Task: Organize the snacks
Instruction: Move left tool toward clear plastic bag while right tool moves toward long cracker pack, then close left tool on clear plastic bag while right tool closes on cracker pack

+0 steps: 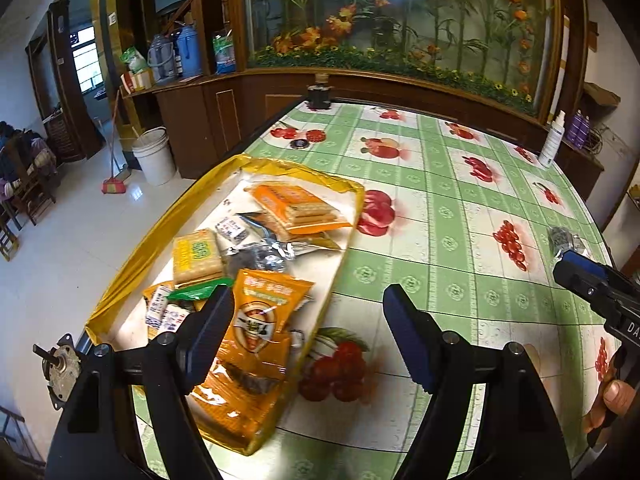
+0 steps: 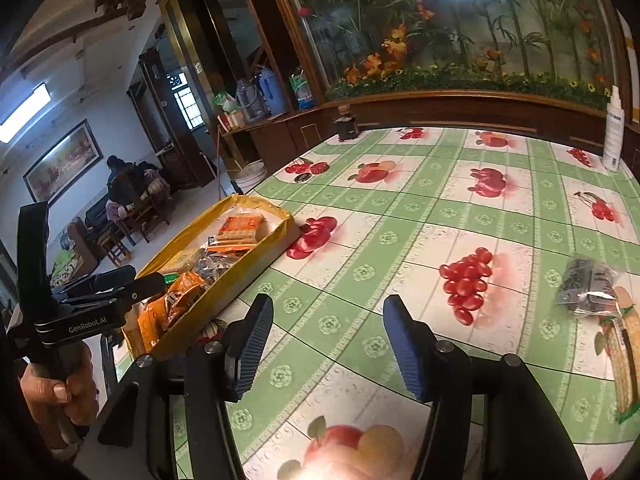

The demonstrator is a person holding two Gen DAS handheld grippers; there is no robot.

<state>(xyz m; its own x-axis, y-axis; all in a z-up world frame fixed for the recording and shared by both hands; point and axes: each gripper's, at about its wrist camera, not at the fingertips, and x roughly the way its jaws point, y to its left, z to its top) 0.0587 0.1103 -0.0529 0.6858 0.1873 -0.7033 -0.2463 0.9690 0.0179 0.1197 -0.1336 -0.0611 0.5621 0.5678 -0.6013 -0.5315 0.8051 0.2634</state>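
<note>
A yellow-rimmed tray [image 1: 132, 248] at the table's left edge holds several snacks: a large orange bag [image 1: 256, 344], orange cracker packs [image 1: 296, 208], a yellow cracker pack [image 1: 196, 256] and a silvery pack [image 1: 256, 256]. My left gripper [image 1: 310, 336] hangs open over the tray's near right rim, nothing between its pads. My right gripper [image 2: 328, 346] stands open above bare tablecloth, right of the tray [image 2: 240, 276]. A grey foil pack [image 2: 584, 284] and a green-ended cracker pack [image 2: 624, 356] lie loose on the cloth to its right.
The green fruit-print tablecloth [image 2: 400, 208] covers the table. A white spray bottle [image 2: 614, 132] stands at the far right, a dark jar [image 2: 346, 124] at the far edge, a small round lid [image 1: 300, 144] near it. A white bucket [image 1: 154, 156] stands on the floor to the left.
</note>
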